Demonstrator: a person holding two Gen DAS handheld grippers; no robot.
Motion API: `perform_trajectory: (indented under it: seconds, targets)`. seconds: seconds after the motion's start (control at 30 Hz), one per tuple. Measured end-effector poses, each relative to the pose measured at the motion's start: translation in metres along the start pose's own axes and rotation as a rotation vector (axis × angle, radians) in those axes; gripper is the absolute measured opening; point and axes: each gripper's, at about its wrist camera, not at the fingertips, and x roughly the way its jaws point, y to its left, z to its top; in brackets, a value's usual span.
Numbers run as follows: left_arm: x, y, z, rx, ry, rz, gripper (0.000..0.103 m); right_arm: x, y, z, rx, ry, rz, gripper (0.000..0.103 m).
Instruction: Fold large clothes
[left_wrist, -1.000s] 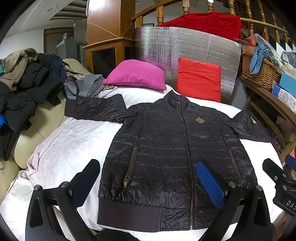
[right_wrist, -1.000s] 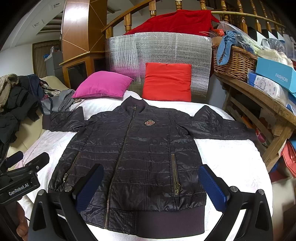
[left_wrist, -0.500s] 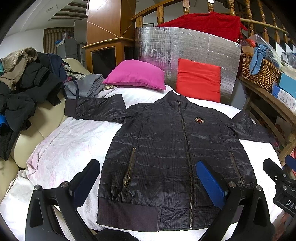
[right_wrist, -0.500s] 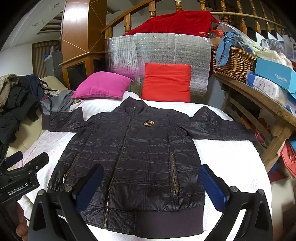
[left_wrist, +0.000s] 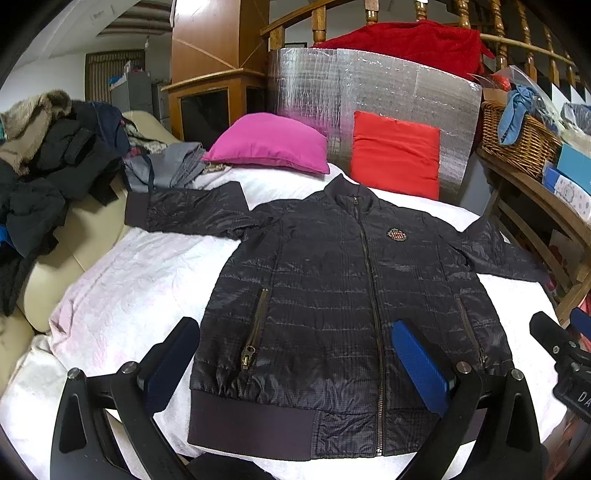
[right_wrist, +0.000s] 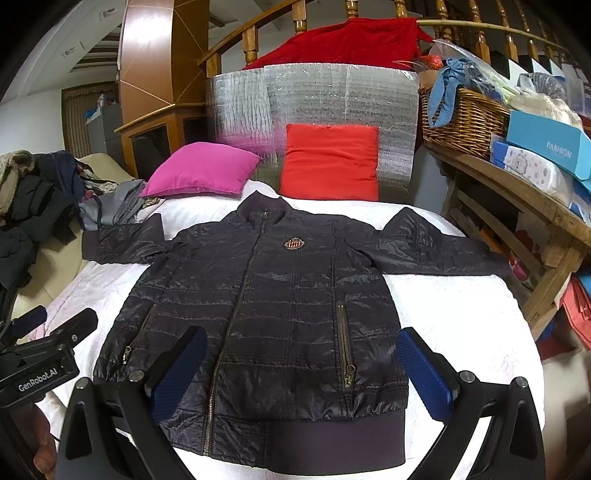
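Observation:
A dark quilted jacket (left_wrist: 332, 295) (right_wrist: 266, 314) lies flat and zipped on the white bed cover (left_wrist: 122, 288) (right_wrist: 454, 317), front up, both sleeves spread sideways. My left gripper (left_wrist: 295, 365) hovers open over the jacket's lower left part, near the hem, holding nothing. My right gripper (right_wrist: 299, 373) hovers open above the hem's right half, also with nothing between its blue pads. Each gripper shows at the edge of the other's view.
A pink cushion (left_wrist: 269, 147) and a red cushion (left_wrist: 395, 155) lean against a silver foil panel (right_wrist: 332, 96) at the bed's head. Dark clothes (left_wrist: 40, 170) pile on a beige sofa at left. A wooden shelf with a wicker basket (right_wrist: 465, 118) and boxes stands at right.
Almost nothing differs; both grippers stay open above the hem, with only a very slight drift of the views.

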Motion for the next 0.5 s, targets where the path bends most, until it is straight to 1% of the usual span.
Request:
perform_trajectory:
  seconds: [0.07,0.13,0.2,0.27,0.3,0.37,0.5]
  targets:
    - [0.01,0.011,-0.001,-0.033,0.034,-0.029,0.103,0.003,-0.016,-0.003,0.044,0.004,0.046,0.103]
    - [0.026,0.029,-0.003,-0.089,0.076,-0.022,0.103,0.015,-0.05,-0.007,0.158,0.04,0.121,0.103]
    - [0.047,0.053,-0.006,-0.166,0.117,0.017,0.103,0.03,-0.091,-0.014,0.299,0.073,0.178,0.103]
    - [0.067,0.071,-0.009,-0.222,0.156,0.061,0.103,0.046,-0.127,-0.022,0.419,0.1,0.209,0.103]
    - [0.078,0.08,-0.012,-0.249,0.178,0.085,0.103,0.059,-0.155,-0.027,0.51,0.126,0.232,0.103]
    - [0.093,0.093,-0.017,-0.28,0.199,0.12,0.103,0.076,-0.197,-0.034,0.649,0.123,0.277,0.103]
    - [0.116,0.106,-0.019,-0.31,0.215,0.157,0.103,0.109,-0.272,-0.036,0.875,0.093,0.307,0.103]
